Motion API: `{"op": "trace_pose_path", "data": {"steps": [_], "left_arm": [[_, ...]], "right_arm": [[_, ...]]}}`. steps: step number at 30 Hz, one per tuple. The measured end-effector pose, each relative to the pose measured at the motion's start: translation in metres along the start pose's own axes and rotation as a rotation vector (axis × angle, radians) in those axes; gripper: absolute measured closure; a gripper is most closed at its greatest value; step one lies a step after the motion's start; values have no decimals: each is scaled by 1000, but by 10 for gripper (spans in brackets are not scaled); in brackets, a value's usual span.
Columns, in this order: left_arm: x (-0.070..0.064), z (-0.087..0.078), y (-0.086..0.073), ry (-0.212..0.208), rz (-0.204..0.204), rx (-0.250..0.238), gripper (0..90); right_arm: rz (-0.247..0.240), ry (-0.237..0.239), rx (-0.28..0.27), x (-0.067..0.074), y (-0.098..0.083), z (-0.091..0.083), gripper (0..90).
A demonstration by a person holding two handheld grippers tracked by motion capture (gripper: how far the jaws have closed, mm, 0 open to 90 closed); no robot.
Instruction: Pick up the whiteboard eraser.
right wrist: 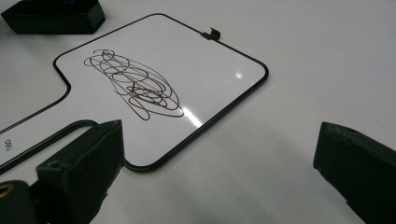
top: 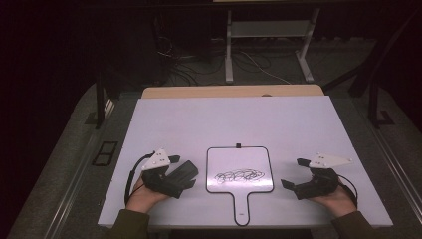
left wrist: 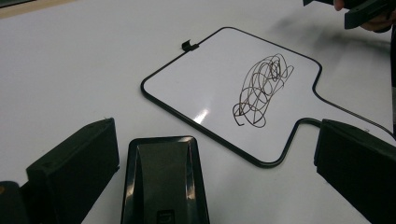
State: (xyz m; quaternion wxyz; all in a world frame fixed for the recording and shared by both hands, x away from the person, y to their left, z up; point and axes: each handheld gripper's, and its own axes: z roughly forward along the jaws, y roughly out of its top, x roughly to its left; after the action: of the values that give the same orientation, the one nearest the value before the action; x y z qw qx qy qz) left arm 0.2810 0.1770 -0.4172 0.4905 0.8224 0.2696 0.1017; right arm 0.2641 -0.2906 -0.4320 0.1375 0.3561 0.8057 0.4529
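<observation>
While both tongs rested spread wide and empty on the white surface (top: 199, 124), the scribbled paddle whiteboard (top: 240, 169) lay between them. The left tongs (top: 186, 175) straddled a black eraser block (left wrist: 163, 182); the right tongs (top: 293, 174) sat just beside the board. Wiping looked unstarted; next, closing squarely on the eraser.

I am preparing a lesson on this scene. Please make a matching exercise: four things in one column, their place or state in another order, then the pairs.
Things:
1. small paddle-shaped whiteboard with black rim
2. black block eraser
3. dark scribble
4. right gripper

Descriptions:
A. open, holding nothing
B. lies between the left gripper's open jaws
C. drawn on the board
D. flat mid-table, handle toward the person

Pairs: 1-D, 2-B, 3-C, 4-A
</observation>
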Motion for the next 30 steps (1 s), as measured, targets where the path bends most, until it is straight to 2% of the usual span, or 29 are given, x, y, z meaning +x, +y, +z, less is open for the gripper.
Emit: {"op": "trace_pose_path", "data": {"steps": [9, 17, 22, 25, 27, 30], "left_arm": [[0, 1, 4, 7, -7, 0, 0], [11, -4, 3, 29, -12, 17, 0], [19, -8, -1, 50, -33, 17, 0], [21, -8, -3, 65, -32, 35, 0], [22, -6, -5, 84, -38, 55, 27], [23, -4, -6, 89, -53, 81, 82]], "right_arm": [[3, 4, 1, -2, -2, -1, 10], [5, -1, -1, -3, -2, -2, 10], [5, -7, 2, -2, -2, -2, 10], [0, -11, 7, -2, -2, -1, 10], [-1, -11, 7, -2, -2, -1, 10], [0, -13, 8, -2, -2, -1, 10]]}}
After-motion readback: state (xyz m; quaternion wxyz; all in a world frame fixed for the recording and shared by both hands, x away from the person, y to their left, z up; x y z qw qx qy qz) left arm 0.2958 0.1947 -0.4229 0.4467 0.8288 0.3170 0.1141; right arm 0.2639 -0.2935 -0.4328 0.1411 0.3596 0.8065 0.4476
